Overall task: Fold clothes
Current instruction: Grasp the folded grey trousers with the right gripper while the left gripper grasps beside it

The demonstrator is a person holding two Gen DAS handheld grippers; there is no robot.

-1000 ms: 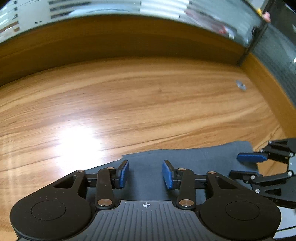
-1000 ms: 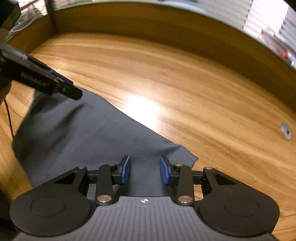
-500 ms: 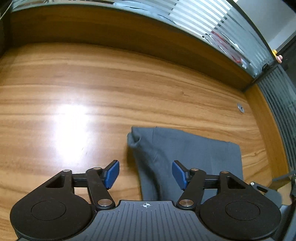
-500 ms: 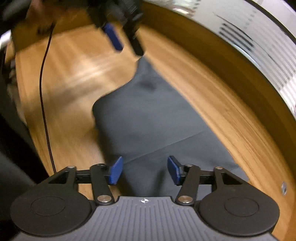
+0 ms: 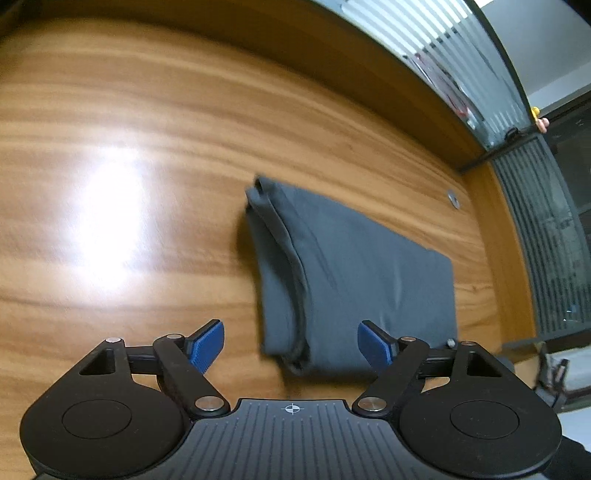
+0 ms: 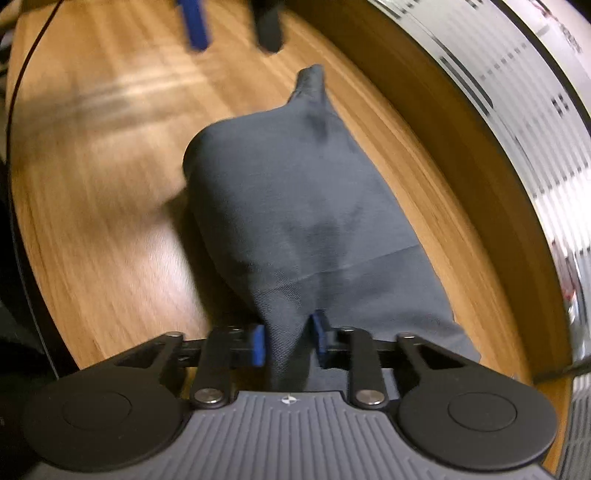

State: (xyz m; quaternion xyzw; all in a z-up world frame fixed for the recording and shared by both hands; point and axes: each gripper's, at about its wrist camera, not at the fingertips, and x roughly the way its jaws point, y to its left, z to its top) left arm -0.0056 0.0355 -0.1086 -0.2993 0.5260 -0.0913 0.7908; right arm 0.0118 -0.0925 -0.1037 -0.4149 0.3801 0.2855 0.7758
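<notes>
A dark grey garment (image 5: 351, 266) lies folded into a narrow stack on the wooden table (image 5: 147, 110). Its layered folded edge faces left in the left wrist view. My left gripper (image 5: 291, 345) hangs open above the near end of the stack, with nothing between its blue pads. In the right wrist view my right gripper (image 6: 288, 343) is shut on a bunched ridge of the grey garment (image 6: 295, 192), which stretches away from it. The left gripper's fingers (image 6: 195, 22) show blurred at the top of that view, beyond the cloth's far tip.
A raised wooden rim (image 5: 332, 44) and a striped glass partition (image 5: 443, 55) bound the table's far side. A small metal ring (image 5: 453, 199) sits in the tabletop right of the garment. A black cable (image 6: 14, 92) runs along the table's left edge.
My left gripper let go of the garment, opened wide and drew back. The cloth now lies folded over itself. My right gripper closed on the fabric near its end.
</notes>
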